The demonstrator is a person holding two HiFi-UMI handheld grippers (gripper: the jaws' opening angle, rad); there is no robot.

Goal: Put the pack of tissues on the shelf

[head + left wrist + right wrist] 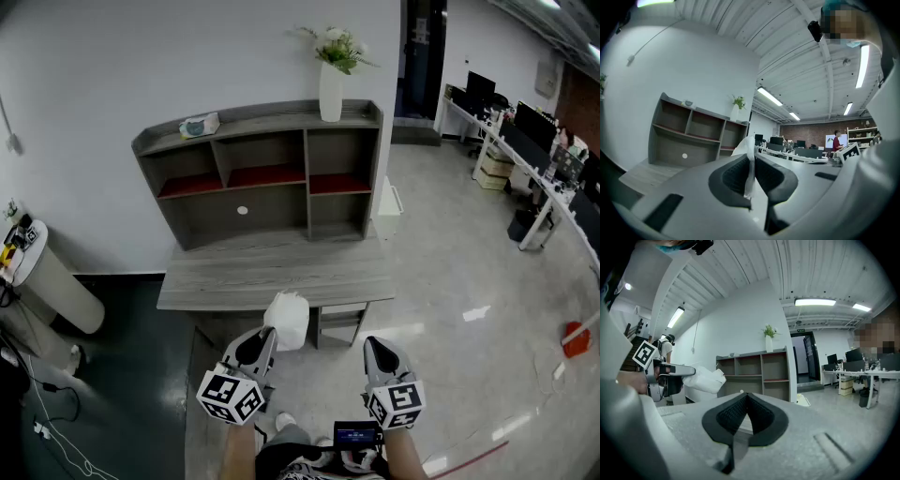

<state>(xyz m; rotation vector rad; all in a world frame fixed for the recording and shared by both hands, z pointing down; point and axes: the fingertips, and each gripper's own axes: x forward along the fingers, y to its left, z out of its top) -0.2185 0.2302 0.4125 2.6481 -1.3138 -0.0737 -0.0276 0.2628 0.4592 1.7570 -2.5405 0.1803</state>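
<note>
A white pack of tissues (289, 319) hangs in the air in front of the grey desk, and my left gripper (265, 343) is shut on its thin plastic edge (749, 164). In the right gripper view the same pack (707, 379) juts out from the left gripper at left. My right gripper (378, 354) is held beside it, shut with nothing between its jaws (746, 405). The grey shelf unit (262, 173) stands on the desk against the white wall, its compartments facing me.
A white vase with a plant (331, 89) and a small box (199, 125) sit on the shelf's top board. The desk top (272, 272) lies in front of the shelf. A white bin (52, 281) is at left. Office desks with monitors (525, 150) line the right.
</note>
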